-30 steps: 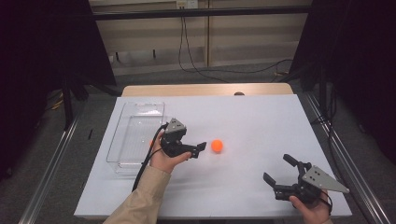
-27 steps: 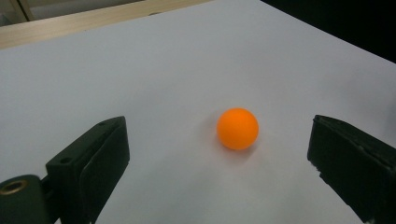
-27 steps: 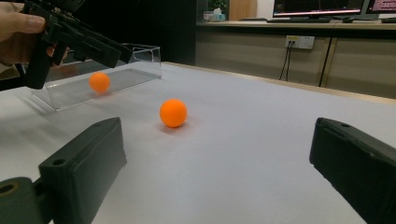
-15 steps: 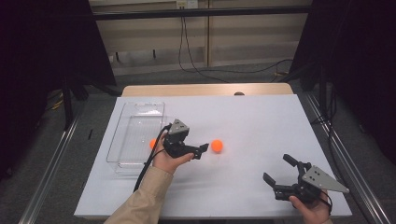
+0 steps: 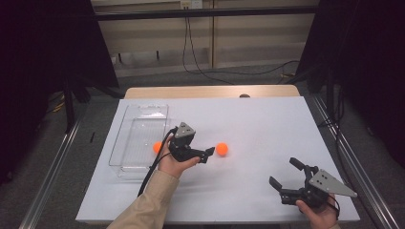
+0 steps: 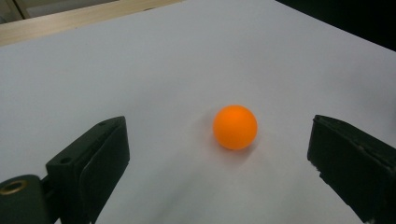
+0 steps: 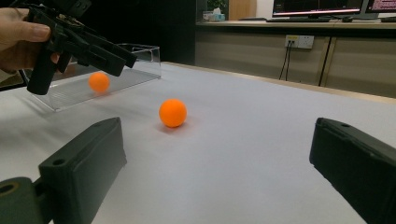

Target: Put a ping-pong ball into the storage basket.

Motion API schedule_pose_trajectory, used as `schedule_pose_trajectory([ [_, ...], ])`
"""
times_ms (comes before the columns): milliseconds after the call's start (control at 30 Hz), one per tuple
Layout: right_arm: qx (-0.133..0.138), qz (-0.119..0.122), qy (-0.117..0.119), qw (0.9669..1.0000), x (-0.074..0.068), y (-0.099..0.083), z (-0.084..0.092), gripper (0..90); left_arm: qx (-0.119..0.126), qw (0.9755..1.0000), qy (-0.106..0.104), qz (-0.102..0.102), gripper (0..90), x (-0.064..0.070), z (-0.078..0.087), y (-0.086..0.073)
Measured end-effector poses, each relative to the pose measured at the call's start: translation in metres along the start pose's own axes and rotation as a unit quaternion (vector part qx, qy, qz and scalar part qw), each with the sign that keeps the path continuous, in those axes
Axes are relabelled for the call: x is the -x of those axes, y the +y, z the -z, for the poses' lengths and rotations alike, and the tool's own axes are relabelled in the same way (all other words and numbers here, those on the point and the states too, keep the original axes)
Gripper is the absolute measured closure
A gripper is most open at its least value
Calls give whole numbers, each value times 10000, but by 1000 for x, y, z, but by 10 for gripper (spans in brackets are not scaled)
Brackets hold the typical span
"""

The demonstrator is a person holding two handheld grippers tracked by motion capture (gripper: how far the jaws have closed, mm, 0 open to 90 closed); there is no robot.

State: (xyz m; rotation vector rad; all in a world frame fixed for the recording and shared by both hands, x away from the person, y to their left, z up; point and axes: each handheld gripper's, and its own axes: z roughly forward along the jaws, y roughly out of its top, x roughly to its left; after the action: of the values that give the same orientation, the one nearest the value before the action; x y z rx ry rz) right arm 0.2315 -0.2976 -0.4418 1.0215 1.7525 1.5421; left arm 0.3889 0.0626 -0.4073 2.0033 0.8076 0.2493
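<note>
Now the left tool (image 5: 203, 153) is held low over the table (image 5: 267, 119), its jaws spread wide and aimed at the orange ball (image 5: 221, 149), which lies loose on the white surface just ahead of them, so a straight pinch looks to be lined up. A second ball (image 5: 157, 147) is seen inside the clear tray (image 5: 143, 114) at the left, presumably the drop point. Well apart, near the front edge, the right tool (image 5: 285, 177) is parked with jaws apart, kept out of the way.

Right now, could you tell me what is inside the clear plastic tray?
One orange ball lies inside the clear tray, near its front end. The left gripper and hand cover part of the tray's right wall.
</note>
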Motion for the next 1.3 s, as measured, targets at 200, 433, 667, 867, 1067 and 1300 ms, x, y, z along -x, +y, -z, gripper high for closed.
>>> schedule_pose_trajectory([
  [200, -3, 6, 0, 10000, 0, 0, 0, 28, 9, 10000, -33, -8, 56, 2, -3, 0],
  [433, 0, 1, -11, 10000, 0, 0, 0, 28, -37, 10000, -34, -33, 56, 3, -7, -1],
  [667, -1, 5, -11, 10000, 0, 0, 1, 28, -112, 9999, -57, -54, 56, 5, -12, -3],
  [867, 0, 3, -7, 10000, 0, 0, 1, 28, -116, 9999, -67, -62, 56, 6, -14, -4],
  [1067, 2, 7, -10, 10000, 0, 0, 1, 28, -135, 9998, -54, -129, 56, 8, -16, -4],
  [1300, 1, 6, -8, 10000, 0, 0, 1, 28, -201, 9997, -109, -129, 56, 12, -21, -6],
])
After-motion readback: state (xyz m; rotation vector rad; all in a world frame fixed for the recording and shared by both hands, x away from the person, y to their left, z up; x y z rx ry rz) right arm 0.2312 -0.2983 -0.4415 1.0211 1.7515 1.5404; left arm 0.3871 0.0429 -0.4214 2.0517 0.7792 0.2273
